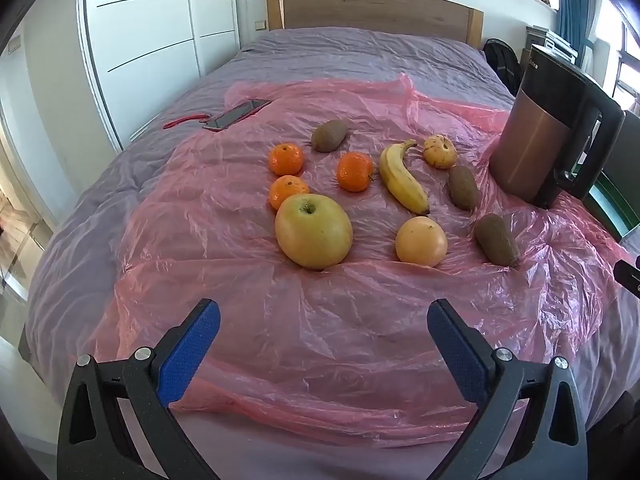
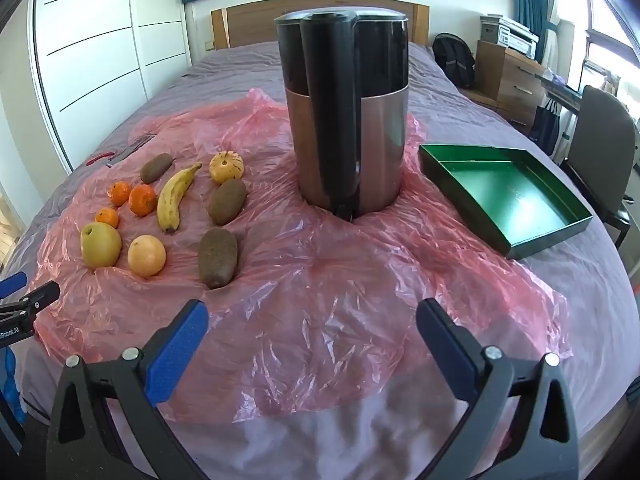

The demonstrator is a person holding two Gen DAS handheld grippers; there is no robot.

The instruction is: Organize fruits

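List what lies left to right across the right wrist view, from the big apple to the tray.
Green apple → grapefruit → nearest kiwi → electric kettle → green tray.

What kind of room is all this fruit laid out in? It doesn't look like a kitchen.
Most likely a bedroom. The fruit lies on pink plastic sheeting spread over a made bed with a wooden headboard, and a white wardrobe stands alongside.
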